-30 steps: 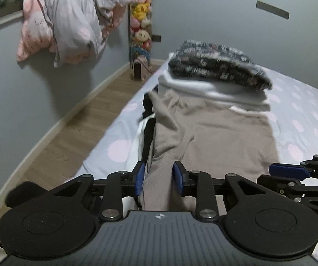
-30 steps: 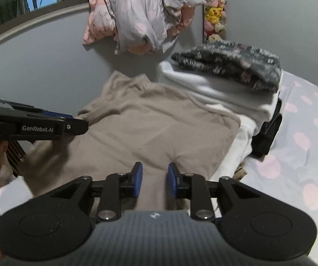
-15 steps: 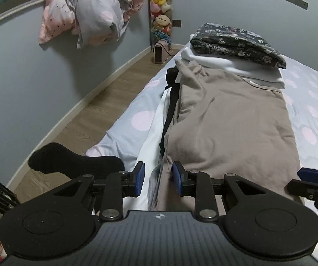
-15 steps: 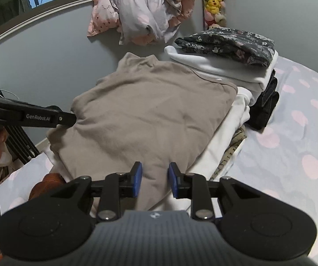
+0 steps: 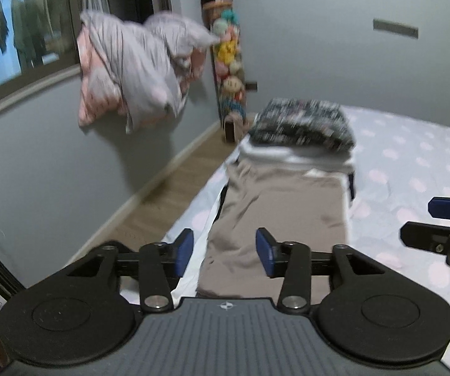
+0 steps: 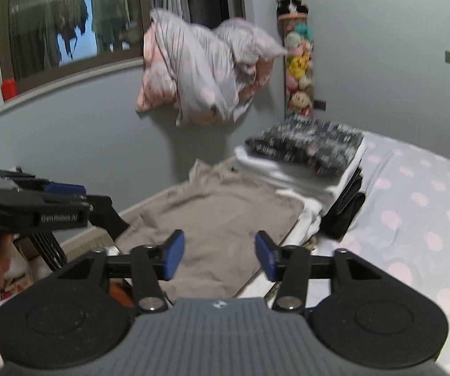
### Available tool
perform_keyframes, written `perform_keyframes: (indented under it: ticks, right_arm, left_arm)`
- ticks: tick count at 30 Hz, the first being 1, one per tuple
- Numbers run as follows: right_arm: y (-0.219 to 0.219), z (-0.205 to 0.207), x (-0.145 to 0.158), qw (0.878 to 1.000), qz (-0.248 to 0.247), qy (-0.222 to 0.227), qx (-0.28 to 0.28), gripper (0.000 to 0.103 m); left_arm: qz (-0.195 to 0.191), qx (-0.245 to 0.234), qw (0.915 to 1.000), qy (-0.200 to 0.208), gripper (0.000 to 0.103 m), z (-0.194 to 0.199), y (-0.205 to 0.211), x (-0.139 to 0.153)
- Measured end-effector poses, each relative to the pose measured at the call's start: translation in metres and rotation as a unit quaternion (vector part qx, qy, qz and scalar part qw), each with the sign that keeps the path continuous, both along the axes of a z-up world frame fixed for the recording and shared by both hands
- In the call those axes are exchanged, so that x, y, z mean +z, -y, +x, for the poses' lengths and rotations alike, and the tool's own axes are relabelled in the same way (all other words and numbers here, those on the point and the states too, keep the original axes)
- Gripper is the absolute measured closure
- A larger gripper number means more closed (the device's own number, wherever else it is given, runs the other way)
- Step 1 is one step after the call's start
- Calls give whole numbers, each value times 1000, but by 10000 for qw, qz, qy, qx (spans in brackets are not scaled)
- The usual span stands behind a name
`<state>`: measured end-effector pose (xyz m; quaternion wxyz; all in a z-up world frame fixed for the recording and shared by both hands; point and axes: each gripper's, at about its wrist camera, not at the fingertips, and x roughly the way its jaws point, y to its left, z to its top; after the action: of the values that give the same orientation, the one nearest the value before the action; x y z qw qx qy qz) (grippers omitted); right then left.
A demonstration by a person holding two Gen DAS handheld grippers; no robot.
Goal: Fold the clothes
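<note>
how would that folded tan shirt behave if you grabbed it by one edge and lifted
The tan shirt would probably flop and unfold: it is soft cloth lying in loose layers with a wrinkled edge. It looks light for its size, lying thin and flat. Pushed, it would likely bunch up on the white garment beneath rather than slide whole.

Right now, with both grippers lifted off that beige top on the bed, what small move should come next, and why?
Probably lower both grippers to the near edge of the beige top for another fold. The left gripper and right gripper are opening, nothing between their fingers, and the top lies flat but long beside the stack of folded clothes.
</note>
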<state>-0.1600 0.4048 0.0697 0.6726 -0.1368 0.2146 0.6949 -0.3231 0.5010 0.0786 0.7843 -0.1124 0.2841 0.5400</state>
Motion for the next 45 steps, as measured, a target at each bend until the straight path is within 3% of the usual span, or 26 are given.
perform_keyframes:
  ticks: [5, 7, 9, 16, 24, 28, 34, 38, 45]
  right_arm:
    - [52, -2, 31, 9985, 547, -72, -68, 23]
    - [73, -4, 38, 9973, 720, -89, -117, 22]
    - [94, -4, 44, 9961, 860, -132, -152, 20]
    - [160, -8, 49, 9943, 988, -138, -369, 14]
    - [211, -16, 31, 9961, 622, -277, -555, 14]
    - [223, -16, 12, 9948, 379, -545, -768, 14]
    - [231, -19, -9, 9935, 209, -469, -1016, 14]
    - [232, -26, -18, 9947, 150, -337, -957, 13]
    - [229, -30, -33, 9954, -45, -165, -946, 13]
  left_arm:
    - [375, 68, 9988, 292, 39, 4, 51, 30]
    - [482, 21, 9978, 452, 23, 4, 73, 41]
    - [578, -23, 9964, 624, 16, 1, 94, 52]
    - [952, 481, 9919, 685, 14, -8, 162, 58]
    - [315, 647, 9936, 870, 14, -14, 200, 19]
    - [-14, 795, 9931, 861, 14, -12, 208, -7]
    - [-390, 731, 9936, 763, 14, -14, 220, -41]
    - [-535, 832, 9923, 749, 14, -15, 221, -50]
    - [-361, 851, 9933, 686, 14, -11, 230, -48]
